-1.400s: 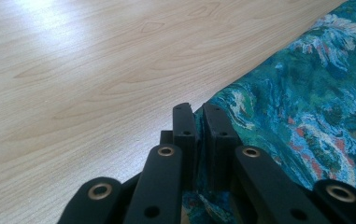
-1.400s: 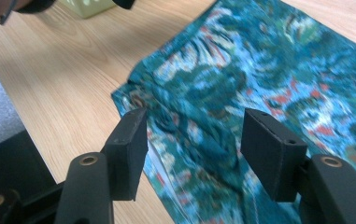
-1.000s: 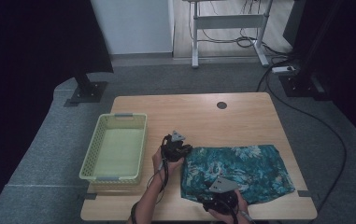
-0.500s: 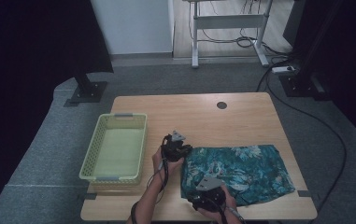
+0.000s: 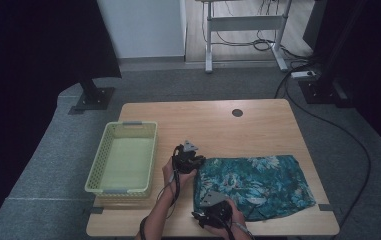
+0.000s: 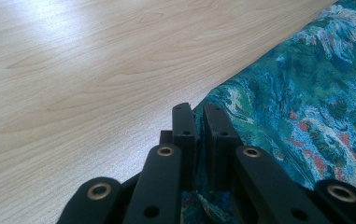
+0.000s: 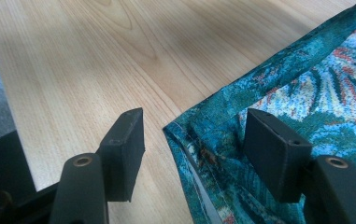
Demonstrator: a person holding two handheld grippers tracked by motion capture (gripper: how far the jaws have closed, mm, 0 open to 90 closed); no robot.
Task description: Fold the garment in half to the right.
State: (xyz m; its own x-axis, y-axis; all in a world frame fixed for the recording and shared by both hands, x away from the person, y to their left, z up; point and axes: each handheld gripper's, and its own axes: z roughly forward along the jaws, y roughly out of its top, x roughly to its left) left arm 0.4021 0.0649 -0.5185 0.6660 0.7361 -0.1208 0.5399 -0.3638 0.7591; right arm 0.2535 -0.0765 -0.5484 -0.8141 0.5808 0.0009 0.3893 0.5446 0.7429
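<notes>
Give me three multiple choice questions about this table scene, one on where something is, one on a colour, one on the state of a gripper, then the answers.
1. Where does the basket stand?
A. on the table's left part, apart from the cloth
B. on top of the cloth
C. on the floor

2. What is the main colour of the patterned cloth?
A. plain white
B. teal
C. yellow

3. How do the jaws of the right gripper stand?
A. shut on the basket's rim
B. shut with nothing between them
C. open, either side of the cloth's corner

Answers:
1 A, the high view shows the basket left of the left gripper, with bare wood between it and the cloth.
2 B, teal runs through the print in each view.
3 C, the right gripper view shows a wide gap with the corner in it.
</notes>
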